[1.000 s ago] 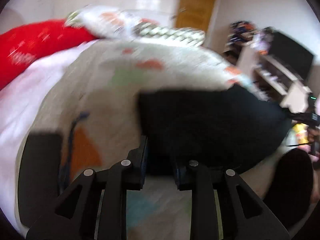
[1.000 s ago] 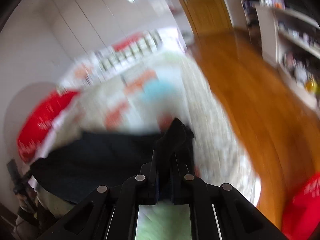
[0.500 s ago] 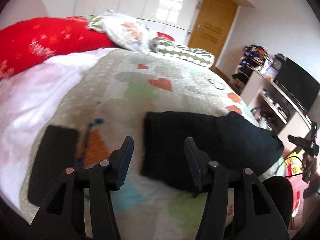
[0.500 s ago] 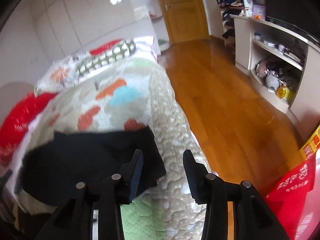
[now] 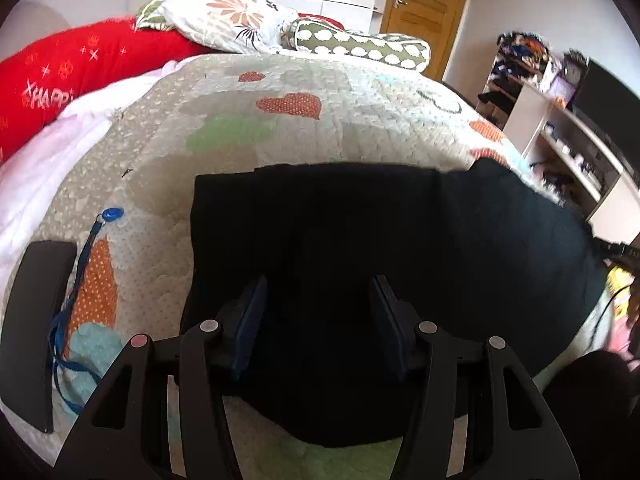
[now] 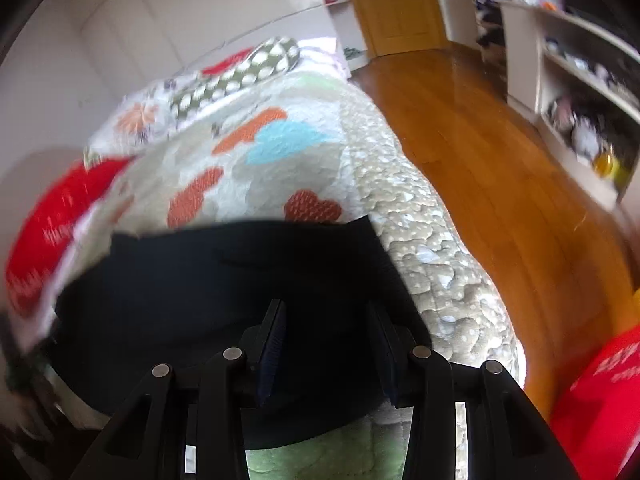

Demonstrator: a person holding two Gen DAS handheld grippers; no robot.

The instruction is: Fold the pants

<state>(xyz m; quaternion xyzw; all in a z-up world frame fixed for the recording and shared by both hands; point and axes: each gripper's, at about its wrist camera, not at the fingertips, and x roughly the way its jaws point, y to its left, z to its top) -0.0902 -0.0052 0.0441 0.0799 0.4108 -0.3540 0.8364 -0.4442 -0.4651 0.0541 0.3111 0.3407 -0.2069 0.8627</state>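
Left gripper (image 5: 318, 312) jaws apart over pants (image 5: 400, 248); right gripper (image 6: 328, 338) likewise.

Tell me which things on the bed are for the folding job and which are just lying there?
For the job:
pants
left gripper
right gripper

Just lying about:
phone
blue strap
red pillow
flowered pillow
spotted cushion

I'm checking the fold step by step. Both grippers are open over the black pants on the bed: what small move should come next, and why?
Probably lower the left gripper and right gripper onto the near edge of the pants and close on it. The jaws stand open with nothing pinched, and the pants lie in a wide band across the quilt, so another fold looks needed.
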